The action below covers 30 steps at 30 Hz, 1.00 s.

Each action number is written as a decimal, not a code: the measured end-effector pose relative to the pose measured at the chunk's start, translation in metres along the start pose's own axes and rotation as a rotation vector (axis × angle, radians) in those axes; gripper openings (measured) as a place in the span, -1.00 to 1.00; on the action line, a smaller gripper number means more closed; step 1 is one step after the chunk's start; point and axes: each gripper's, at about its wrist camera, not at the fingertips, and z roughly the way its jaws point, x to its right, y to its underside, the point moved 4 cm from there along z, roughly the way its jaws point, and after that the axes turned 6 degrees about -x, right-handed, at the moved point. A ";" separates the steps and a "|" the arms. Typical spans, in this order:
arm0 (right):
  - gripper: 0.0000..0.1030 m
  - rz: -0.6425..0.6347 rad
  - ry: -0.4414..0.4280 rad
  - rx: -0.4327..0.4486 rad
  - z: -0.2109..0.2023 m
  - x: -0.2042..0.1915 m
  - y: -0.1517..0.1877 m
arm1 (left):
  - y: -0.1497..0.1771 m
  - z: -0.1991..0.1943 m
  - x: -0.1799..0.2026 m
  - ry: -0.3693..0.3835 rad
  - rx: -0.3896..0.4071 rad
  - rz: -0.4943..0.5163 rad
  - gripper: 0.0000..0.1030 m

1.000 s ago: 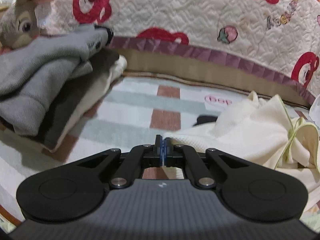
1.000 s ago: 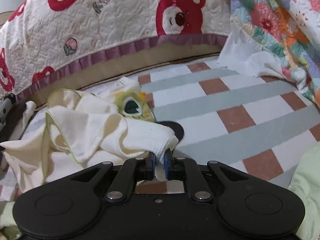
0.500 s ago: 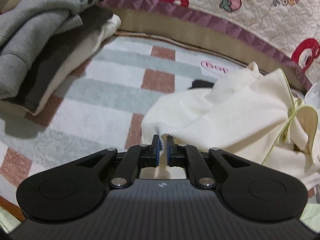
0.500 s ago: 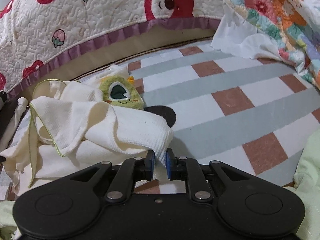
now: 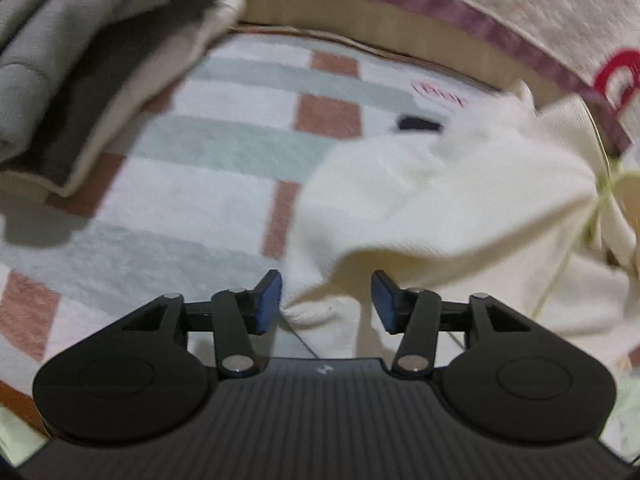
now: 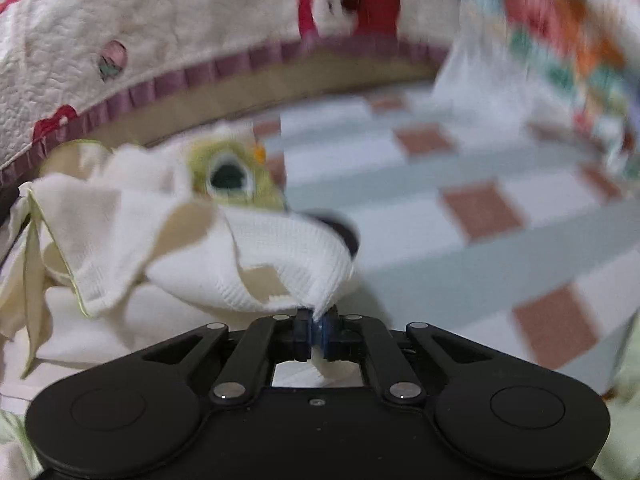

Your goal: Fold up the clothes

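A cream knit garment [image 5: 448, 196] with thin green trim lies crumpled on the checked bed cover [image 5: 224, 148]. My left gripper [image 5: 326, 304] is open, and a corner of the garment rests loose between its blue pads [image 5: 267, 302]. In the right wrist view the same garment [image 6: 120, 220] shows a green cartoon patch [image 6: 232, 176]. My right gripper [image 6: 318, 330] is shut on a corner of the garment, which drapes up and to the left from the jaws.
A stack of folded grey and cream clothes [image 5: 80, 72] sits at the left. A quilted bear-print cover [image 6: 200, 20] rises behind the bed. A floral quilt [image 6: 560, 40] lies at the right. A small dark object [image 5: 418, 123] lies by the garment.
My left gripper has opened and let go of the garment corner. The right gripper stays shut on its corner and has lifted it slightly; both views are blurred by motion.
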 end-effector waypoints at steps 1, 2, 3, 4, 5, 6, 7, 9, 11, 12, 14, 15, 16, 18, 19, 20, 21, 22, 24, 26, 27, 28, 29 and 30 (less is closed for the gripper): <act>-0.91 0.006 0.001 0.017 -0.009 0.003 -0.002 | 0.001 0.004 0.005 -0.029 0.000 0.030 0.03; -0.91 0.012 0.003 0.033 -0.018 0.005 -0.003 | 0.002 0.007 0.009 -0.060 0.002 0.058 0.09; -0.91 0.018 0.004 0.050 -0.028 0.008 -0.005 | 0.001 0.013 0.011 -0.105 0.005 0.083 0.09; -0.91 0.024 0.005 0.066 -0.037 0.011 -0.007 | -0.001 0.019 0.011 -0.154 0.009 0.108 0.11; -0.92 0.030 0.007 0.083 -0.046 0.013 -0.009 | -0.004 0.020 0.006 -0.157 0.024 0.091 -0.11; -0.92 0.037 0.008 0.099 -0.055 0.016 -0.010 | -0.008 0.019 0.000 -0.148 0.042 0.064 -0.57; -0.92 0.043 0.009 0.116 -0.065 0.019 -0.012 | -0.012 0.012 -0.006 -0.140 0.066 0.034 -0.97; -0.92 0.051 -0.004 0.107 -0.075 0.021 -0.012 | -0.021 -0.014 -0.015 -0.120 0.152 -0.003 -0.96; -0.93 0.059 -0.048 0.093 -0.085 0.022 -0.015 | -0.032 -0.054 -0.013 -0.144 0.264 0.029 -0.96; -0.93 0.059 -0.071 0.093 -0.094 0.023 -0.020 | -0.038 -0.076 -0.012 -0.140 0.317 0.030 -0.96; -0.93 0.058 -0.117 0.096 -0.111 0.024 -0.031 | -0.046 -0.122 -0.009 -0.108 0.413 0.020 -0.96; -0.93 0.058 -0.138 0.108 -0.124 0.026 -0.037 | -0.049 -0.145 -0.009 -0.083 0.454 0.011 -0.96; -0.93 0.058 -0.158 0.122 -0.137 0.027 -0.044 | -0.047 -0.164 -0.007 -0.065 0.483 0.012 -0.96; -0.93 0.090 -0.197 0.136 -0.161 0.034 -0.051 | -0.040 -0.194 -0.004 -0.043 0.521 0.028 -0.96; -0.93 0.106 -0.210 0.135 -0.169 0.036 -0.051 | -0.033 -0.196 -0.004 -0.044 0.506 0.035 -0.96; -0.93 0.124 -0.228 0.119 -0.176 0.039 -0.045 | -0.025 -0.196 -0.004 -0.046 0.485 0.038 -0.96; -0.93 0.130 -0.235 0.094 -0.178 0.042 -0.037 | -0.017 -0.195 -0.004 -0.047 0.464 0.042 -0.96; -0.93 0.133 -0.232 0.065 -0.174 0.043 -0.027 | -0.010 -0.186 -0.006 -0.044 0.419 0.037 -0.96; -0.92 0.148 -0.225 -0.012 -0.155 0.044 -0.004 | -0.003 -0.153 -0.007 -0.028 0.303 0.030 -0.97; -0.91 0.178 -0.238 -0.089 -0.120 0.044 0.009 | -0.017 -0.122 -0.001 -0.008 0.238 0.067 -0.97; -0.92 0.178 -0.249 -0.131 -0.097 0.042 0.007 | -0.036 -0.116 0.005 -0.016 0.254 0.092 -0.97; -0.92 0.158 -0.251 -0.143 -0.076 0.037 -0.007 | -0.057 -0.113 0.010 -0.029 0.282 0.119 -0.97; -0.92 0.136 -0.252 -0.150 -0.057 0.031 -0.023 | -0.078 -0.110 0.016 -0.042 0.310 0.145 -0.97; -0.92 0.114 -0.253 -0.158 -0.037 0.025 -0.039 | -0.108 -0.122 0.021 -0.065 0.369 0.152 -0.97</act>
